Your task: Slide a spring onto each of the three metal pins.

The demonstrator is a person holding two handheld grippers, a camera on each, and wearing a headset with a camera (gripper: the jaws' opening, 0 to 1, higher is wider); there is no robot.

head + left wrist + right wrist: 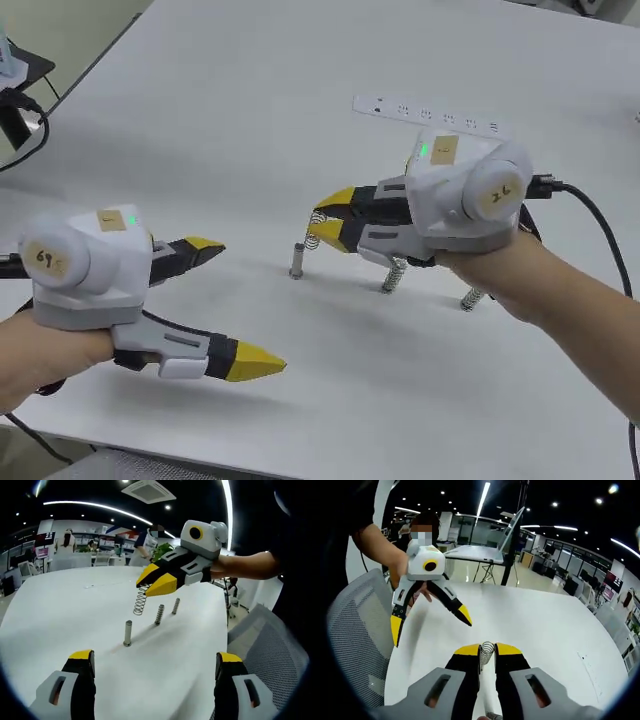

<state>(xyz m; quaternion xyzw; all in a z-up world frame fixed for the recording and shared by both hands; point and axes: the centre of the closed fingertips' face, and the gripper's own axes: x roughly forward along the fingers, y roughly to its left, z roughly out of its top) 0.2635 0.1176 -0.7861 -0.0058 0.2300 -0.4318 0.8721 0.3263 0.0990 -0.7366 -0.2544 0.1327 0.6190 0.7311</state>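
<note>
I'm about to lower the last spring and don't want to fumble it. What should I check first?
1. Grip: the right gripper is shut on the top of the spring: ok.
2. Target: the pin is bare and upright: ok.
3. Alignment: the lower end of the spring is over the pin: not ok, it hangs off to one side.
4. Angle: the spring is in line with the pin: not ok, it is tilted.
5. Done so far: the other two pins are loaded: ok.
6. Clearance: the left gripper is open and away from the pin: ok.
</note>
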